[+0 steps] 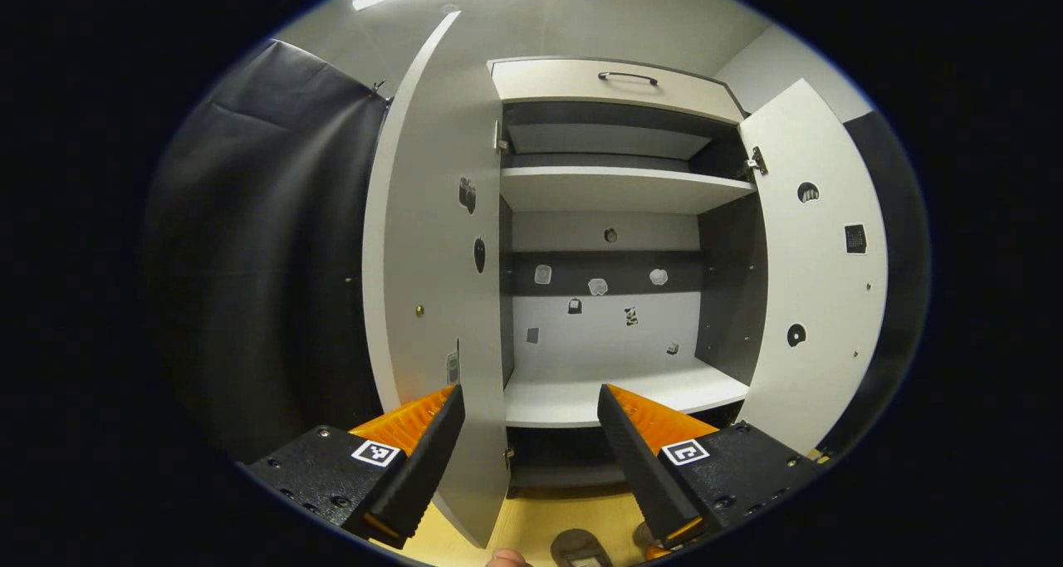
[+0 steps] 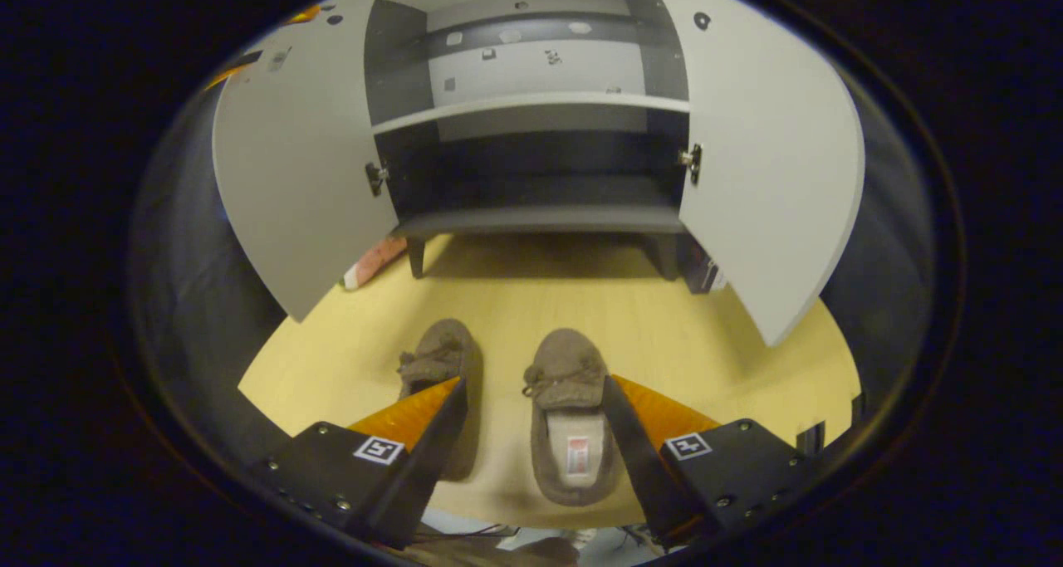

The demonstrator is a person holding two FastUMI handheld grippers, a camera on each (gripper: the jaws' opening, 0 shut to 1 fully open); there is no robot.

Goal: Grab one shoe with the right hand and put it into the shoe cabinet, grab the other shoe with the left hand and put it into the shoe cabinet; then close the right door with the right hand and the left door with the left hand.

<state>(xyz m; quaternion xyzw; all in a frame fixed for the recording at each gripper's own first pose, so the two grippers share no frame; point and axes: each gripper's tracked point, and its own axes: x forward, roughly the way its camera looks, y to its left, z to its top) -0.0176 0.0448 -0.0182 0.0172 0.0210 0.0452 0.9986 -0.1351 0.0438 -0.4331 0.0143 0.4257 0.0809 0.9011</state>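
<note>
In the right gripper view, the right gripper (image 2: 531, 401) hangs spread wide over the pale wooden floor (image 2: 714, 343), its two fingers parted and gripping nothing. Two brown slippers lie side by side on that floor, toes towards the shoe cabinet (image 2: 531, 102). The right-hand slipper (image 2: 569, 409) sits in the gap between the fingers, close beside the right finger, though whether it touches cannot be told; its light lining shows from above. The left-hand slipper (image 2: 440, 364) lies just beside it, its heel end hidden behind the left finger. Ahead, the cabinet stands on short legs with both doors swung out: the left door (image 2: 291, 185) and the right door (image 2: 764, 168) flare to either side, and the shelves inside are bare. In the left gripper view, the left gripper (image 1: 531, 434) is held higher, facing the cabinet interior, likewise released with its fingers well apart and nothing between them. The edge of the cabinet's left door (image 1: 432, 301) stands close in front of the left finger, the right door (image 1: 814, 268) is open beyond, and a white shelf (image 1: 614, 189) crosses the middle under a drawer with a dark handle (image 1: 627, 77)
</note>
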